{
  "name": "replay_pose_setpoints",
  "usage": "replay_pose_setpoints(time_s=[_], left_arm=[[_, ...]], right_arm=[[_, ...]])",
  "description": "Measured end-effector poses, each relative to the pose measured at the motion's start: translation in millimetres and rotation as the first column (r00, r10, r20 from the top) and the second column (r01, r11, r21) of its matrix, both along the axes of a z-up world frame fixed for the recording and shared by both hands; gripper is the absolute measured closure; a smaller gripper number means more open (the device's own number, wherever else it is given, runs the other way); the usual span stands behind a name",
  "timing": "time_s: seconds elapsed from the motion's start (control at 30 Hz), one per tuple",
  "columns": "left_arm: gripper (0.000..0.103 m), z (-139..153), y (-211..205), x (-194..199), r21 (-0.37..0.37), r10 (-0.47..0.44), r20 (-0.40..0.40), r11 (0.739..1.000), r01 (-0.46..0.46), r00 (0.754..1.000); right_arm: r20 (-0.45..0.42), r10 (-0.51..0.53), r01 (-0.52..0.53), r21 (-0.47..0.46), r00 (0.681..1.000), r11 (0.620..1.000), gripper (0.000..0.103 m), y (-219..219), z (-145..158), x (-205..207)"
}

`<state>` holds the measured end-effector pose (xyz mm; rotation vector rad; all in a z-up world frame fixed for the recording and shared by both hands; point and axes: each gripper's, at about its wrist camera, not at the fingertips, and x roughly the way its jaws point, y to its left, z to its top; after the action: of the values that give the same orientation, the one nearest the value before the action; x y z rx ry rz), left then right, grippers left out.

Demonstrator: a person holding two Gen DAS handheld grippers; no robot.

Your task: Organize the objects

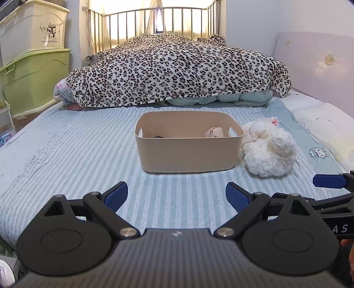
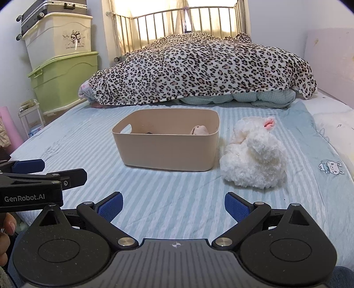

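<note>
A beige plastic bin (image 1: 188, 152) (image 2: 168, 148) stands on the striped bed. Inside it lie a small pinkish bundle (image 1: 214, 133) (image 2: 199, 130) and a dark item (image 1: 159, 137), mostly hidden by the wall. A white fluffy plush toy (image 1: 268, 148) (image 2: 254, 155) lies on the bed, touching the bin's right side. My left gripper (image 1: 177, 195) is open and empty, well short of the bin. My right gripper (image 2: 173, 205) is open and empty, near the bed's front, with the plush ahead to the right.
A leopard-print blanket (image 1: 177, 68) is heaped over bedding behind the bin. Stacked green and cream storage boxes (image 2: 64, 59) and a suitcase stand at the left. A metal rail (image 1: 159, 20) is at the back, a headboard (image 1: 318, 59) and a pillow (image 1: 327, 124) on the right.
</note>
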<state>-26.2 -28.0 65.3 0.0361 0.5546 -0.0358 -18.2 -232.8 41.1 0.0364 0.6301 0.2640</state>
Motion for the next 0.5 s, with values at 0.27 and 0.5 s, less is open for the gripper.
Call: replay_pose_setpoints(time_s=[0.27,0.5], left_arm=[[0.008,0,-3,-3,-0.004,-0.008,-0.005,1.0,0.008,1.0],[0.008,0,-5,-4,-0.014,-0.013,-0.004,1.0,0.013,1.0]], right_arm=[[0.008,0.017,-0.017,0.001,1.0,1.0,0.003,1,7,-9],[0.013,0.017,-0.017,-0.009,1.0,1.0,0.003,2,12,-13]])
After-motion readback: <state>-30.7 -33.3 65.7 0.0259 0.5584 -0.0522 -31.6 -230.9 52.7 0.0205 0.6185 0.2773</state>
